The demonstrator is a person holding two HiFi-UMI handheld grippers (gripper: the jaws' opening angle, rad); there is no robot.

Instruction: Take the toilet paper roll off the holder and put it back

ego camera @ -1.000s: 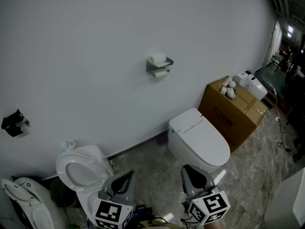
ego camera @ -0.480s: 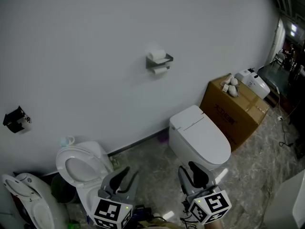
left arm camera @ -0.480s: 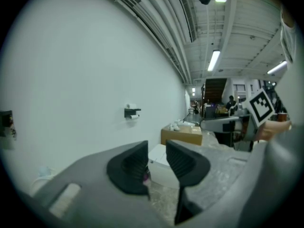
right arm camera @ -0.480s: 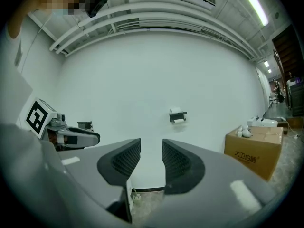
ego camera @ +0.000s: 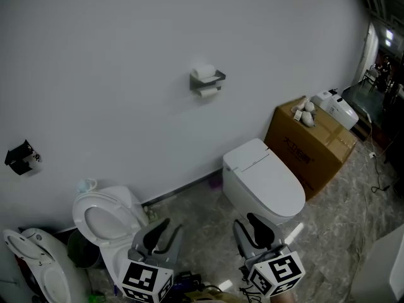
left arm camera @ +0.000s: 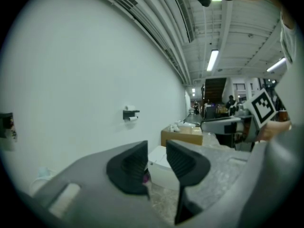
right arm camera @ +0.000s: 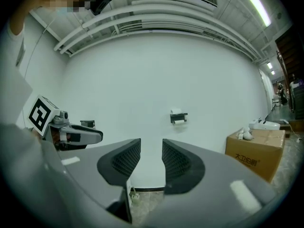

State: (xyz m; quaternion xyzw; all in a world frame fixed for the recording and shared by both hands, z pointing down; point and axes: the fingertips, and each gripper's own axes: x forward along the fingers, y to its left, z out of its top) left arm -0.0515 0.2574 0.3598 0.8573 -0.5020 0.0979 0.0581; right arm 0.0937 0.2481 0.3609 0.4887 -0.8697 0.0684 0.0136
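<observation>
**Approach leg: both tools empty, roll not yet reached**

Left tool [ego camera: 165,231] and right tool [ego camera: 254,227]: jaws have just been opening and stand part-way apart with nothing between them. The toilet paper roll [ego camera: 209,91] hangs under the wall holder [ego camera: 218,78], well apart from you. A second roll [ego camera: 204,72] sits on the holder's shelf.

Close in square to the wall before you grip. Taking only the hanging roll looks best.

In your way:
- closed toilet [ego camera: 262,182], below and right of the holder
- open toilet [ego camera: 104,223], at left
- cardboard box [ego camera: 312,144], further right

Step between the toilets.
</observation>
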